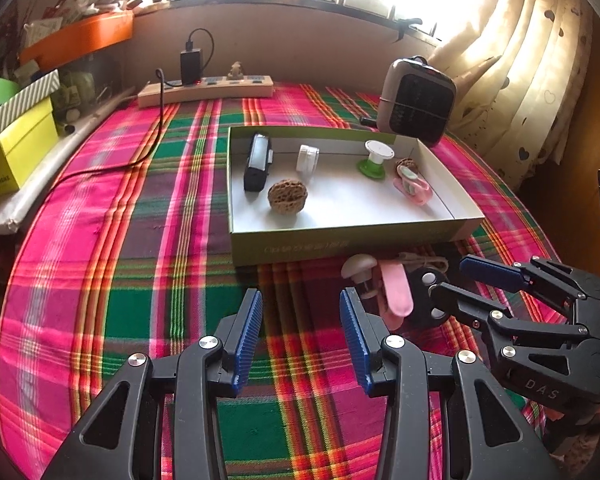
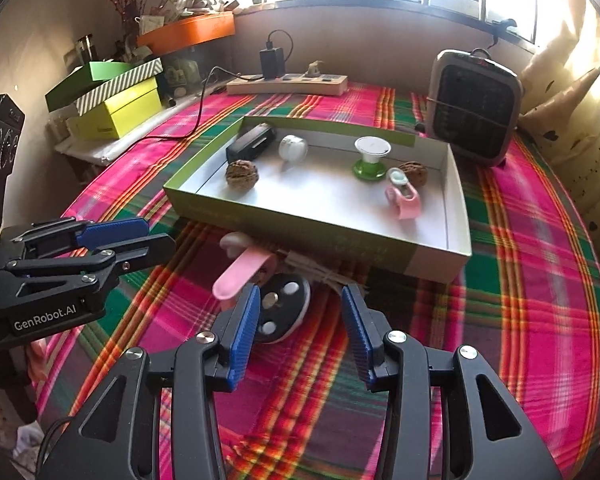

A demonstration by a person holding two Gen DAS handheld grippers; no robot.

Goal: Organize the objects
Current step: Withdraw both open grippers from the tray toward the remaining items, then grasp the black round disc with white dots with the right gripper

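Note:
A shallow green box (image 2: 300,232) on the plaid cloth holds a black device (image 2: 252,142), a white jar (image 2: 293,148), a green-and-white spool (image 2: 372,156), two walnuts (image 2: 242,174) and a pink clip (image 2: 404,200). In front of it lie a black disc (image 2: 284,308) with white dots, a pink scoop (image 2: 240,272), a white mushroom-shaped piece (image 2: 234,240) and a twine bundle (image 2: 320,268). My right gripper (image 2: 300,296) is open; its left pad hides the disc's edge and its right pad stands clear. My left gripper (image 1: 300,300) is open over bare cloth, left of that pile (image 1: 396,292).
At the back lie a power strip (image 1: 204,88) with a charger and cable, and a small heater (image 1: 416,100) stands by the box's far right corner. Yellow and striped boxes (image 1: 16,148) are stacked on the left. A curtain (image 1: 532,60) hangs at the right.

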